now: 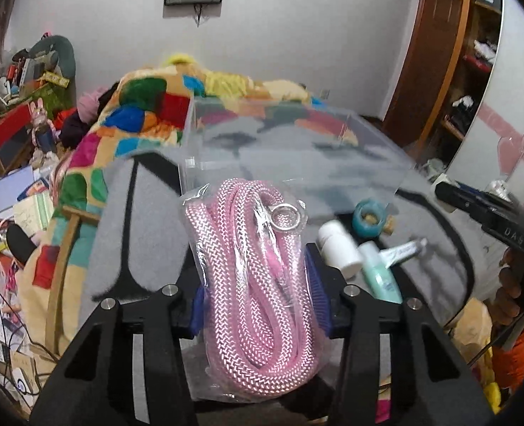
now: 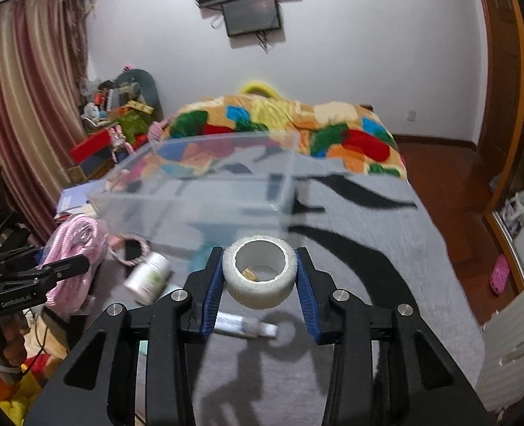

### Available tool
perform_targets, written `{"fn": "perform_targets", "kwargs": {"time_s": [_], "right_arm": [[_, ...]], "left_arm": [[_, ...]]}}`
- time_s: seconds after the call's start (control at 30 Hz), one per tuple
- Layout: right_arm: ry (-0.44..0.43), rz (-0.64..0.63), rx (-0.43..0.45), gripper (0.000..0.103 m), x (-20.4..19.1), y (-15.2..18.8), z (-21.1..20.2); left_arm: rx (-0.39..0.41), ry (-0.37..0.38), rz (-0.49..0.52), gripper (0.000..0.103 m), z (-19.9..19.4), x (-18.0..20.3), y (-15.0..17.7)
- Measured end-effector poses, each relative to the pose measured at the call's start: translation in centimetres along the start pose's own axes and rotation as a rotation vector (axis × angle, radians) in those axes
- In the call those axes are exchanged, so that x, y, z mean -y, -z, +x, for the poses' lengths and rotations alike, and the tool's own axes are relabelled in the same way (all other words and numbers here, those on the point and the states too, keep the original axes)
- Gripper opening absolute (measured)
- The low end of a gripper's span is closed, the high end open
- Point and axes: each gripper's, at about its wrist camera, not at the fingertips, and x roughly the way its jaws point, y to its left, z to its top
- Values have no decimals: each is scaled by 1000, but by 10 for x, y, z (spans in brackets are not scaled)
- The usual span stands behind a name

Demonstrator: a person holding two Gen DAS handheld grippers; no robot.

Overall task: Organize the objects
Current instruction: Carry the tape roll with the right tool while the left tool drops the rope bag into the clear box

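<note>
The left tool (image 1: pixel 254 305) is gripping the bagged rope (image 1: pixel 251 284), and the right tool (image 2: pixel 258 284) is clamping a tape roll (image 2: pixel 259 271), both lifted off the bed (image 2: pixel 368 248), likely bound for the clear box (image 2: pixel 205 191) ahead.

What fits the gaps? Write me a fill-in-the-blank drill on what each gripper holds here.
1. The left gripper is shut on a bagged ____ rope.
2. The right gripper grips a white ____ of tape.
3. Ahead of both stands a ____ plastic box.
4. The white bottle is ____ on the grey blanket.

Missing words: pink; roll; clear; lying
</note>
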Motion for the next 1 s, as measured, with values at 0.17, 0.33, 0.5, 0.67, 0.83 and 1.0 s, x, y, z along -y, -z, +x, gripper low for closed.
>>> {"fn": "perform_targets", "kwargs": {"time_s": [0.17,0.33,0.5,0.67,0.83,1.0], "right_arm": [[-22,-25,51,36,-13,-21,-7],[-17,-44,77,36,-23,-45,1],[-15,-48,69,36,-28,-66,22],[-21,-29,-10,36,-25,-78,62],[-17,-17,-104,36,-22,-83,100],[-19,-46,-159,36,-28,-81,118]], "left_arm": [[50,24,-17,48,-8,-5,-25],[92,19,-24,48,1,-13,-57],[99,22,-57,48,21,-22,-89],[82,9,-69,48,45,-23,-106],[18,9,-80,48,79,-20,-114],[-45,18,-51,48,104,-11,-111]]}}
